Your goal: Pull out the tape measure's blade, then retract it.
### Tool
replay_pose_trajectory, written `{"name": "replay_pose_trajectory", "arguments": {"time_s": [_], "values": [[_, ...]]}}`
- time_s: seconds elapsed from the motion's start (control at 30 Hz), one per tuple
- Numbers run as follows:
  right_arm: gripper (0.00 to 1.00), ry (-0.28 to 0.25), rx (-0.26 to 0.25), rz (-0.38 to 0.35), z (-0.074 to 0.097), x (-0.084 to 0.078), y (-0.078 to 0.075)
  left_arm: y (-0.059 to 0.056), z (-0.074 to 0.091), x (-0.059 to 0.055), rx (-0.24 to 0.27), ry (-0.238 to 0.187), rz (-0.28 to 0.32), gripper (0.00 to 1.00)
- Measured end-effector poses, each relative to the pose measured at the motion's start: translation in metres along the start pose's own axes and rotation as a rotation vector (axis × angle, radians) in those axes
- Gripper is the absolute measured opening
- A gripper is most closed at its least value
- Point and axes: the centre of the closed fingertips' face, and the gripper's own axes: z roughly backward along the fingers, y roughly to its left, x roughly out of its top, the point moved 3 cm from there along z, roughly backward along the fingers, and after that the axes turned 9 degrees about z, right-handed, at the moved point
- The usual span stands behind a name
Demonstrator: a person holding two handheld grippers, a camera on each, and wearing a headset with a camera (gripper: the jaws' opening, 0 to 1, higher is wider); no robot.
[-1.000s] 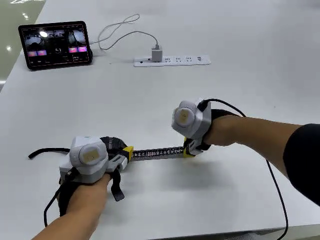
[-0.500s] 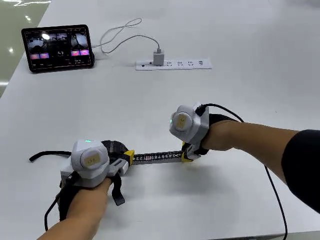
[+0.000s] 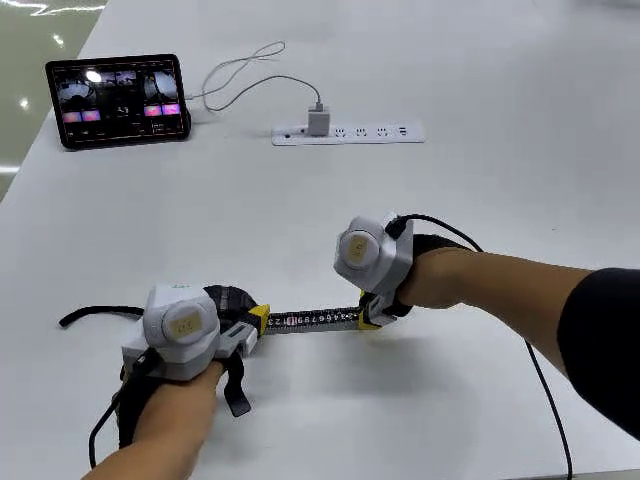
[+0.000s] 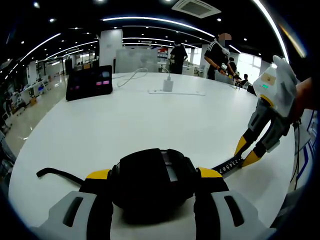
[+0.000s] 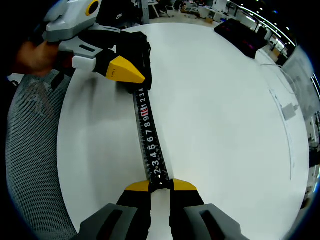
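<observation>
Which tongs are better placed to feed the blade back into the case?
Right: the right tongs pinch the blade at its end; the left tongs just clamp the tape measure case.

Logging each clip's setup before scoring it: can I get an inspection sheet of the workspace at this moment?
Surface: white tabletop, smooth and glossy.
Job's things: black tape measure case lies on the table; its black numbered blade is pulled out flat across to the right claw.
Clutter: black tablet with lit screen, white power strip with a white charger plugged in, all at the far side.
Grippers: left claw shut on the case; right claw shut on the blade's tip.
Cables: white cable loops from the charger toward the tablet; black cable trails under the right arm; black cord lies left of the left claw.
Surroundings: open office, people standing beyond the table; grey mesh chair beside it.
</observation>
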Motion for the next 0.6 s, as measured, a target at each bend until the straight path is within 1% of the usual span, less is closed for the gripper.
{"name": "replay_pose_trajectory", "arguments": {"time_s": [0.6], "values": [[0.09,-0.002,0.004,0.004,-0.0032,0.01,-0.0002,0.0004,-0.0004,-0.0003,-0.001,0.002,0.002,0.61]]}}
